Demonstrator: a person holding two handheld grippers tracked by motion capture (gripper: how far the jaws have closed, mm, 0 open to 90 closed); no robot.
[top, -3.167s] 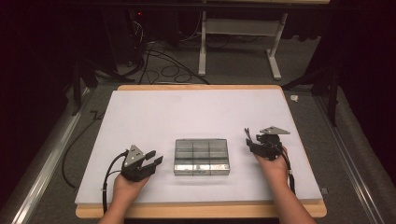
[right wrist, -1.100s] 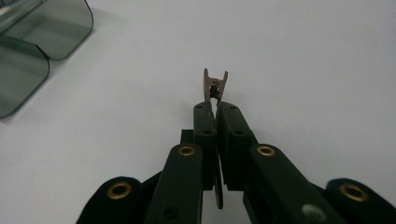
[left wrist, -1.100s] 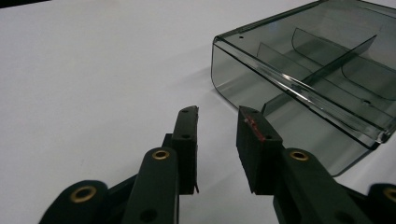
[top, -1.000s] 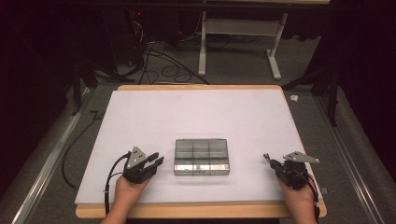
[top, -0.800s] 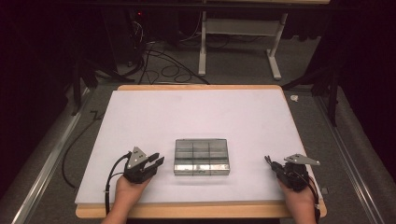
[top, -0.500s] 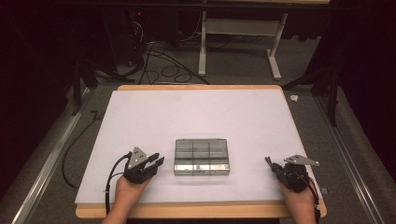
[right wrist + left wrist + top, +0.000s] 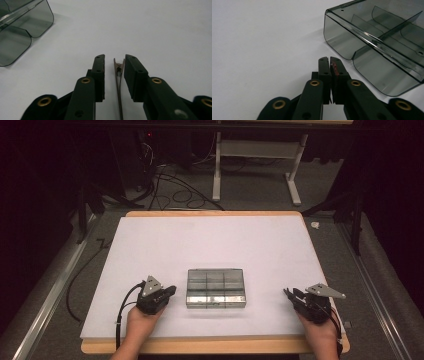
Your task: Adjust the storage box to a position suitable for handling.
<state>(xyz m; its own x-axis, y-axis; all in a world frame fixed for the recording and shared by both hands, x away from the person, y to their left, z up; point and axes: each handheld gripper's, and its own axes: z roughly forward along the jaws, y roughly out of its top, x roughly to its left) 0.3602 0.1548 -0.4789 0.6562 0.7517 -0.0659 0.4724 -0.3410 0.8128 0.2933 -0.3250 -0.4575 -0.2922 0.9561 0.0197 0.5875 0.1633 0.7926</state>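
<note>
The main risk is sitting at the right gripper [image 7: 114,57]. Its jaws have just been opening and are now standing released, with a thin brownish metal clip [image 7: 118,72] between them and no pad pressing on it. If the person is lifting away now, a pad may be dragging the clip sideways across the white mat [image 7: 215,245], or flicking it towards the near edge of the table [image 7: 210,345], which is lying close by. If the person is re-gripping instead, the narrow, springy metal may be twisting or squirting out from between the pads, since so little of it is offering a flat face.

The left gripper [image 7: 329,58] has just been closing and is now clenched, pad against pad. A reddish smear is showing at one tip, and I cannot tell whether anything is pinched there. It is resting just beside the left end of the smoky clear compartment box [image 7: 216,287], so a careless nudge could be sliding that light box across the mat.

The clip is looking slim and long, tapering, with a small toothed or hinged end pointing away from the hand. It is lying near the mat's near right corner, well apart from the box in the middle.
</note>
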